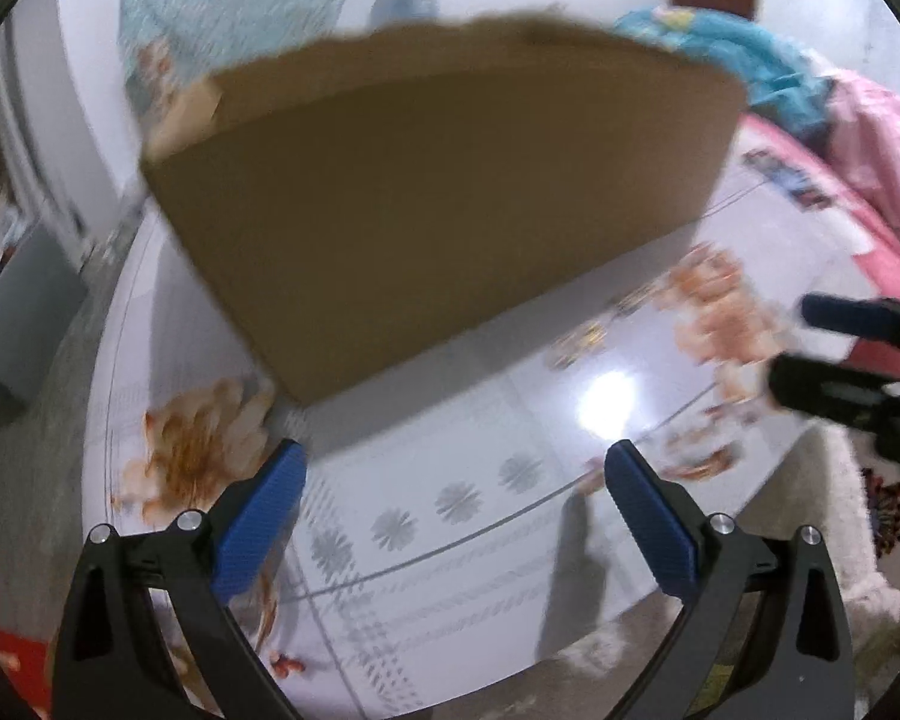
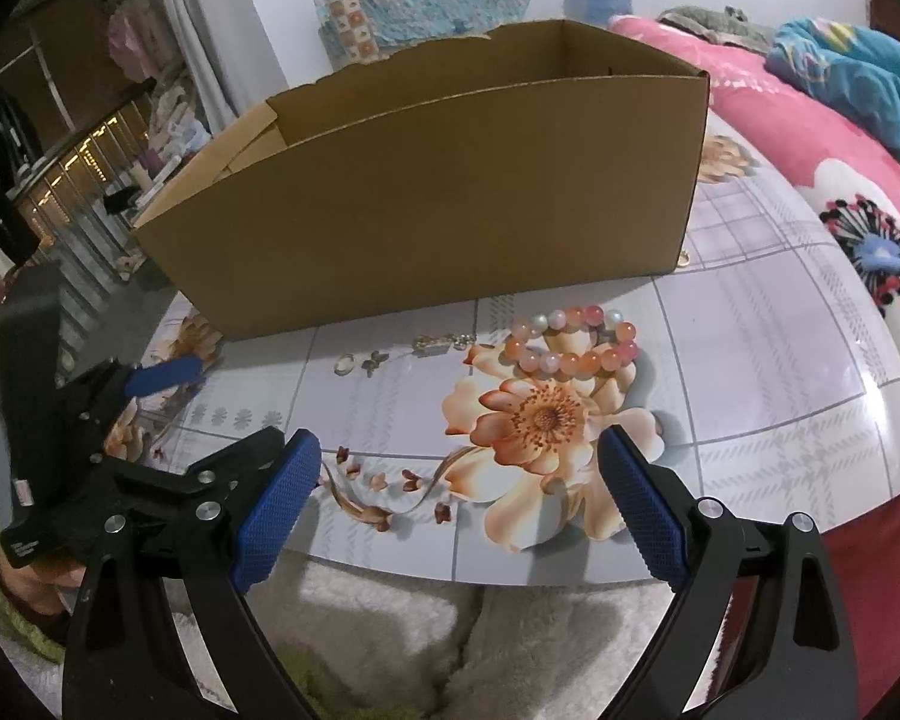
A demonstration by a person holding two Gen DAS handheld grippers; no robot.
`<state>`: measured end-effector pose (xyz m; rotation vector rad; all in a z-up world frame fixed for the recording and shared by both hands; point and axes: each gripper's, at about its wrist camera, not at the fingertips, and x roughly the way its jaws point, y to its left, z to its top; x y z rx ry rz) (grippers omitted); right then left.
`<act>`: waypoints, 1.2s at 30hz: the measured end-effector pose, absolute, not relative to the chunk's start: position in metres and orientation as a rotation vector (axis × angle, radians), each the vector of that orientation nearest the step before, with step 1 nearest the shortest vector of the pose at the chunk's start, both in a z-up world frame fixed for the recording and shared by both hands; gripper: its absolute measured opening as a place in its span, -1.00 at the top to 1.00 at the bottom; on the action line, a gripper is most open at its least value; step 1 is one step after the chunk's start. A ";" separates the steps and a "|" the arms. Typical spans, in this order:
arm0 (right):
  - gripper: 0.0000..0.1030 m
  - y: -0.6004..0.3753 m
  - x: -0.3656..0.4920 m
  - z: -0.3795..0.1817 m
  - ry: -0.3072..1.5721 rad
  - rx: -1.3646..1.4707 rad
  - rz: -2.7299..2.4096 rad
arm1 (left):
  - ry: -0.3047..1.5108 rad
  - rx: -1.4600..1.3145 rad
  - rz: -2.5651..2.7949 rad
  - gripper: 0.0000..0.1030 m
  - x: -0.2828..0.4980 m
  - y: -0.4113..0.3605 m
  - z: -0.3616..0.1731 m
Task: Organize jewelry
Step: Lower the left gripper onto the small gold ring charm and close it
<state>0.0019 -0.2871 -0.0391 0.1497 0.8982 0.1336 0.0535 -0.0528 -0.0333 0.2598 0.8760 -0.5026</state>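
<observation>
Both my grippers spread wide, holding nothing.
Right gripper [image 2: 459,480] and left gripper [image 1: 453,492] face the plain cardboard box [image 2: 426,192]; round glossy bead bracelet [image 2: 576,345] lies just before it on the floral table [image 2: 780,372].

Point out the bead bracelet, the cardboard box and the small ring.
bead bracelet [image 2: 573,341], right wrist view, on a bead in its near row.
cardboard box [image 2: 426,204], right wrist view, middle of its near wall.
small ring [image 2: 344,363], right wrist view, on its band.

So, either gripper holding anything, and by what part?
Nothing held. Left gripper and right gripper are both open and empty; the pink-orange bead bracelet lies untouched.
</observation>
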 end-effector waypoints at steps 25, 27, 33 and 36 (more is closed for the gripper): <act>-0.66 -0.287 0.001 -0.038 0.870 0.157 0.239 | 0.874 0.358 -0.705 0.62 0.079 -0.105 -0.048; -0.64 -0.287 0.002 -0.037 0.867 0.157 0.238 | 0.869 0.369 -0.709 0.63 0.080 -0.107 -0.049; -0.61 -0.286 0.004 -0.035 0.859 0.157 0.235 | 0.854 0.371 -0.708 0.80 0.080 -0.106 -0.049; -0.59 -0.286 0.002 -0.033 0.847 0.153 0.240 | 0.857 0.354 -0.699 0.80 0.081 -0.102 -0.049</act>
